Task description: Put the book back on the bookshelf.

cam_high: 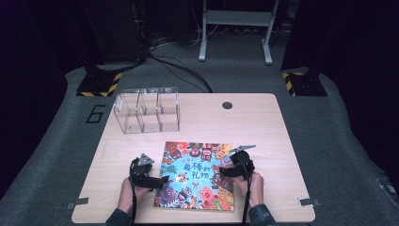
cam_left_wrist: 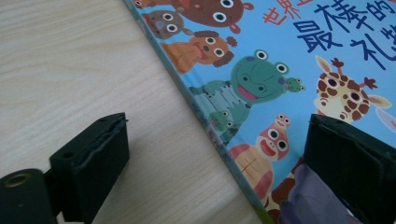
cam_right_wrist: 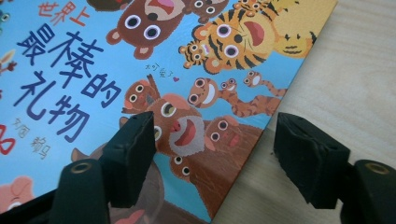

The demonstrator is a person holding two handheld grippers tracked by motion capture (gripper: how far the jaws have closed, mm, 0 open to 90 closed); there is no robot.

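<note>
Book [cam_high: 196,175] flat on table [cam_high: 263,127]; left gripper [cam_left_wrist: 215,154] and right gripper [cam_right_wrist: 212,158] wide open, straddling opposite edges. Likely pre-grasp; next: close on edges.

dim dark surroundings, evenly lit table [cam_high: 263,122], soft close-up views.

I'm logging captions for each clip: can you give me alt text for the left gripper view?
The left tongs hang open over the spine edge of a colourful picture book lying flat on a light wooden table, one jaw above the bare wood, the other above the cover. Cartoon animals and blue Chinese characters fill the cover.
</note>
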